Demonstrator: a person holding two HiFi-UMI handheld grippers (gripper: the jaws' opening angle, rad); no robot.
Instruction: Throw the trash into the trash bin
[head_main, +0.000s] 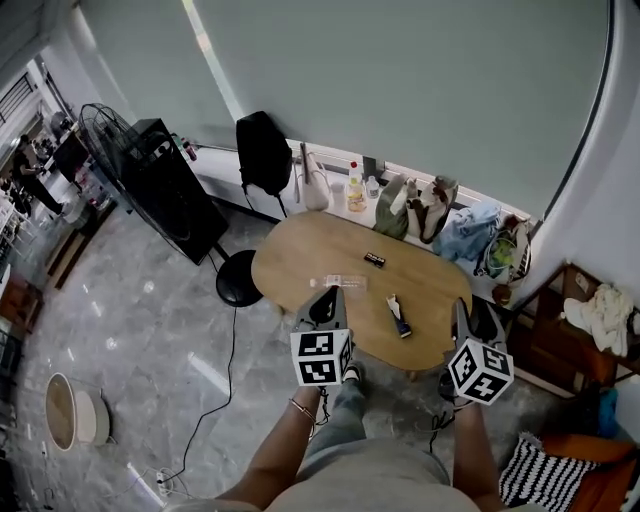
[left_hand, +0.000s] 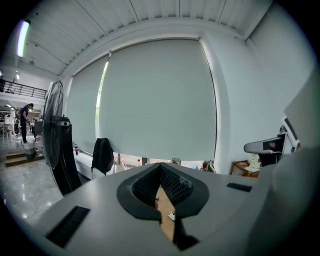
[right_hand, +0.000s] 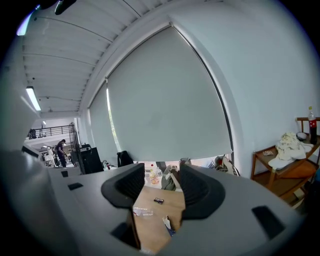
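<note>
Up top, a pale roller blind (head_main: 400, 90) fills the far wall, and grey marbled floor (head_main: 130, 330) spreads out to the left below it. Next in size is the oval wooden table (head_main: 300, 255), standing just in front of me with its far edge near a cluttered window ledge (head_main: 330, 165). Off to the left, a black cabinet (head_main: 170, 190) stands with a fan (head_main: 100, 140) right beside it. A black backpack (head_main: 262, 152) sits on the ledge, and a round black stool (head_main: 238, 278) stands at the table's left end. Down in the lower left corner a round pale tub (head_main: 62, 410) sits on the floor, well apart from the table; I cannot tell whether it is the bin.

Both tools hover over the table's near edge. My left gripper (head_main: 328, 292) has its jaws brought together at the tips, with nothing between them; in the left gripper view (left_hand: 160, 167) I see only a sliver of tabletop under the pads. My right gripper (head_main: 472, 312) has its jaws standing apart and empty, and the right gripper view (right_hand: 159, 172) frames the tabletop between them.

All the trash lies on the table. A clear wrapper (head_main: 344, 282) rests just ahead of the left gripper. A blue-and-white wrapper (head_main: 399, 316) lies between the two grippers, near the front edge. A small black piece (head_main: 374, 260) sits farther back, toward the middle.
</note>
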